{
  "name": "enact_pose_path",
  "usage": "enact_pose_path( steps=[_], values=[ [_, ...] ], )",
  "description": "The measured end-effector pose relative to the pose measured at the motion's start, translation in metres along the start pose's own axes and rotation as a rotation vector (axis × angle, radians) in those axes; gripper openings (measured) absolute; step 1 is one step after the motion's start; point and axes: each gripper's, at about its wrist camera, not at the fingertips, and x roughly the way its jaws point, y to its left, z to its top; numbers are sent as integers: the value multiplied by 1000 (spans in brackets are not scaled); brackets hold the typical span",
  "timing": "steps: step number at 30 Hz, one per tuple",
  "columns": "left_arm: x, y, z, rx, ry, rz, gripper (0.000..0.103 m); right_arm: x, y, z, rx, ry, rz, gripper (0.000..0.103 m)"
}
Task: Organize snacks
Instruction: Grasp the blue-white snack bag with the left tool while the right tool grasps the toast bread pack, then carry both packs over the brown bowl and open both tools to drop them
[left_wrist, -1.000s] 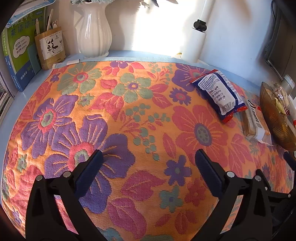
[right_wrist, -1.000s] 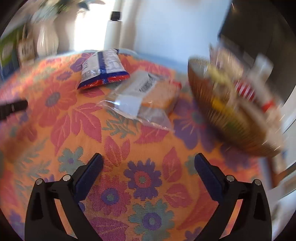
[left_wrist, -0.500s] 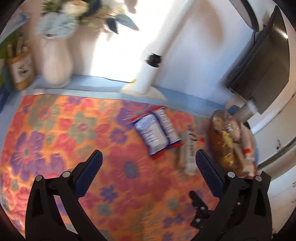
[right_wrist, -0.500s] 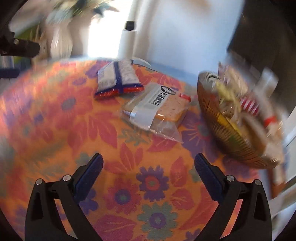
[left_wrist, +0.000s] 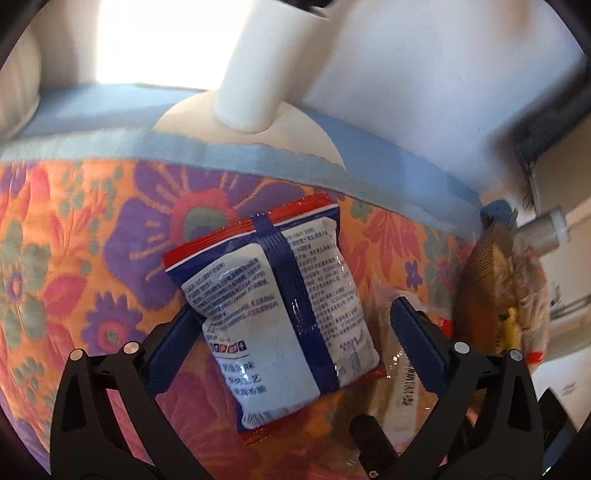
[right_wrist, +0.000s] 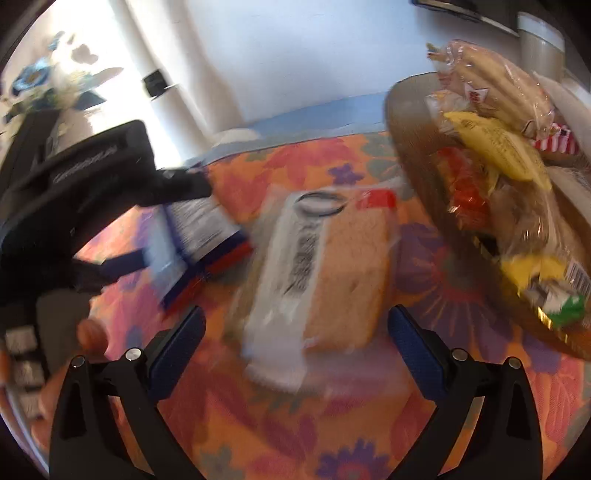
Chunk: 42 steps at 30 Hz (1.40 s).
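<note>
**Both grippers closed in on the two loose packets**

The left gripper (left_wrist: 291, 343) is seen spread wide, its blue pads (left_wrist: 413, 345) straddling the blue-and-white snack packet (left_wrist: 280, 306); nothing is clamped yet. A second ago only bare floral cloth lay between those pads and the packet sat far off at 2 o'clock, so a fast approach was made and a grasp looks imminent. The right gripper (right_wrist: 295, 350) is likewise wide and empty, with the wrapped bread slice (right_wrist: 332, 273) now framed between its fingers, nearer than before. The snack basket (right_wrist: 413, 147), already piled with packets, sits at 2 o'clock in the right view; both loose items are judged bound for it.

Contact between pads and packet cannot be confirmed: the left pad is partly covered by the packet's edge. The bread wrapper is cut off by the right finger in the left view. The right view is heavily motion-blurred, so print is unreadable. The floral tablecloth (left_wrist: 74, 258) and lamp base (left_wrist: 251, 122) lie beyond, at 12 o'clock.
</note>
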Motion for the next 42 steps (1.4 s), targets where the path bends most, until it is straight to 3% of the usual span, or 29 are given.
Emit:
enact_pose_path(
  steps=[3,6,10,14,21,24,28,33,38,42],
  values=[
    [2,-5,-2,61,-17,41,98,6,1,-1,-7,-32,-9,98],
    [4,-14,-8,143,-35,154,81,7,6,-3,-31,-33,-46,97],
    [-5,-10,-17,168,-27,155,67,2,9,-7,-48,-46,-55,81],
    [-39,10,-42,140,-40,130,67,-10,11,-25,-78,-30,-53,77],
    [-99,33,-119,144,-72,117,67,-54,-14,-86,-145,7,49,77],
    [-109,36,-150,128,-81,105,67,-68,-19,-104,-183,13,53,77],
    [-117,38,-184,145,-110,146,67,-93,-30,-133,-245,23,67,79],
    [-113,41,-194,159,-126,155,67,-101,-41,-140,-215,41,103,81],
    [-114,31,-196,192,-142,186,67,-87,-33,-128,-201,61,54,88],
    [-125,19,-197,203,-167,175,66,-84,-18,-131,-277,26,-52,74]
  ],
)
